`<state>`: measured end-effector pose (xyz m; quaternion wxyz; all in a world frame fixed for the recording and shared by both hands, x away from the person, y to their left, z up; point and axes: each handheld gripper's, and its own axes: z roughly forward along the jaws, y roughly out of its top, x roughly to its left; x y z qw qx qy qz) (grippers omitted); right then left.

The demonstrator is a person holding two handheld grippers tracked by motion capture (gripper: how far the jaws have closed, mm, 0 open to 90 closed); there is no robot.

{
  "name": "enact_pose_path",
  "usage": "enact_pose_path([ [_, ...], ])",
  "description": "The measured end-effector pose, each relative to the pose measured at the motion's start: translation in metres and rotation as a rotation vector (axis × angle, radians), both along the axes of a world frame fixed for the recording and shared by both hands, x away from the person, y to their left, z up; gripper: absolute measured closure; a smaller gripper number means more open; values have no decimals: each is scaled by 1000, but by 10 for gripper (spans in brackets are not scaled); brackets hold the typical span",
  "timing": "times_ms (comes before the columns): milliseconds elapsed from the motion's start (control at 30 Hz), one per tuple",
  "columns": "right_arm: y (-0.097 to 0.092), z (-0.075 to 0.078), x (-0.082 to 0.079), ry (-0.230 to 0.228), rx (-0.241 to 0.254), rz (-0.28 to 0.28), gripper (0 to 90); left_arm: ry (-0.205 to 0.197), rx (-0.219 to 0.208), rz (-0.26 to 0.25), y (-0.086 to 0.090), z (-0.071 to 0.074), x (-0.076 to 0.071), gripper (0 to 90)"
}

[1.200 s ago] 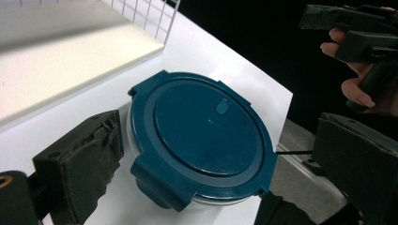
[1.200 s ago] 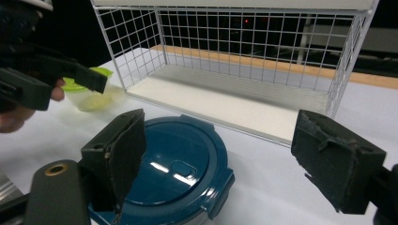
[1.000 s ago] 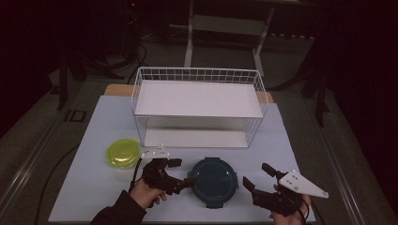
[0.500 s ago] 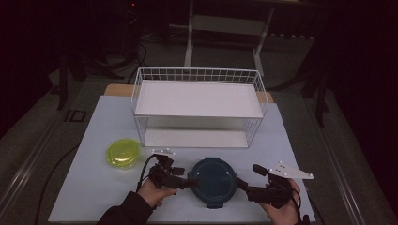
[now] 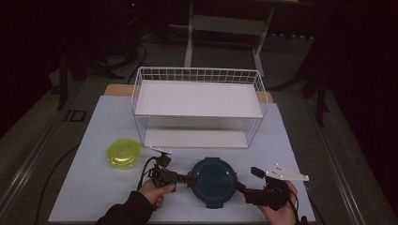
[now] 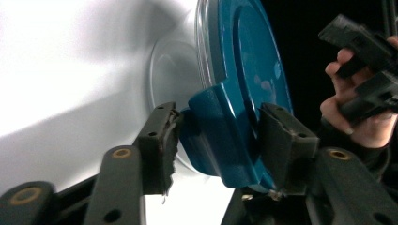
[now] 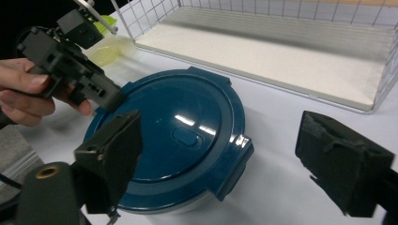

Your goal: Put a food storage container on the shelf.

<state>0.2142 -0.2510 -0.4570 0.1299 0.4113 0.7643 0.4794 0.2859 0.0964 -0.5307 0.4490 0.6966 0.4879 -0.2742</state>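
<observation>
No writing, label, brand, number or sign can be read anywhere here: the blue lid point(image 7: 173, 140) is plain, the yellow-green lid point(image 5: 123, 153) is bare, and the white wire basket point(image 5: 197, 77) carries no tag.

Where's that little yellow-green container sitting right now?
In the high view the yellow-green container sits on the table's left side, just off the white wire rack's front-left corner, beyond the left tool.

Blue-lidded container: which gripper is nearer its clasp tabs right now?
Left. The left gripper has a tab of the blue-lidded container between its closing jaws; the right gripper sits open, just short of its tab.
</observation>
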Motion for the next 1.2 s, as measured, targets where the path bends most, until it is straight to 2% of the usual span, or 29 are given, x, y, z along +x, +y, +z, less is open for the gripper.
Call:
enact_pose_path([
  [167, -3, -3, 0, 25, 7, -6, 180, -20, 13, -7, -1, 2, -1, 495],
  [300, -7, -9, 2, 77, 9, -3, 243, -42, 22, -20, -2, 5, -2, 499],
  [500, -12, -19, 8, 147, 18, -22, 305, -114, 34, -47, -3, 12, -10, 516],
  [800, -9, -28, 12, 259, 51, 34, 369, -185, 42, -96, 0, 14, -18, 525],
  [967, -11, -31, 15, 304, 76, 58, 407, -220, 38, -118, -1, 16, -21, 532],
  [1000, -11, -32, 16, 311, 64, 65, 384, -223, 39, -118, -1, 17, -21, 534],
  [1100, -10, -32, 17, 336, 63, 83, 393, -238, 40, -128, -1, 18, -22, 535],
  [1200, -11, -33, 19, 366, 89, 103, 429, -240, 41, -134, -1, 18, -22, 536],
])
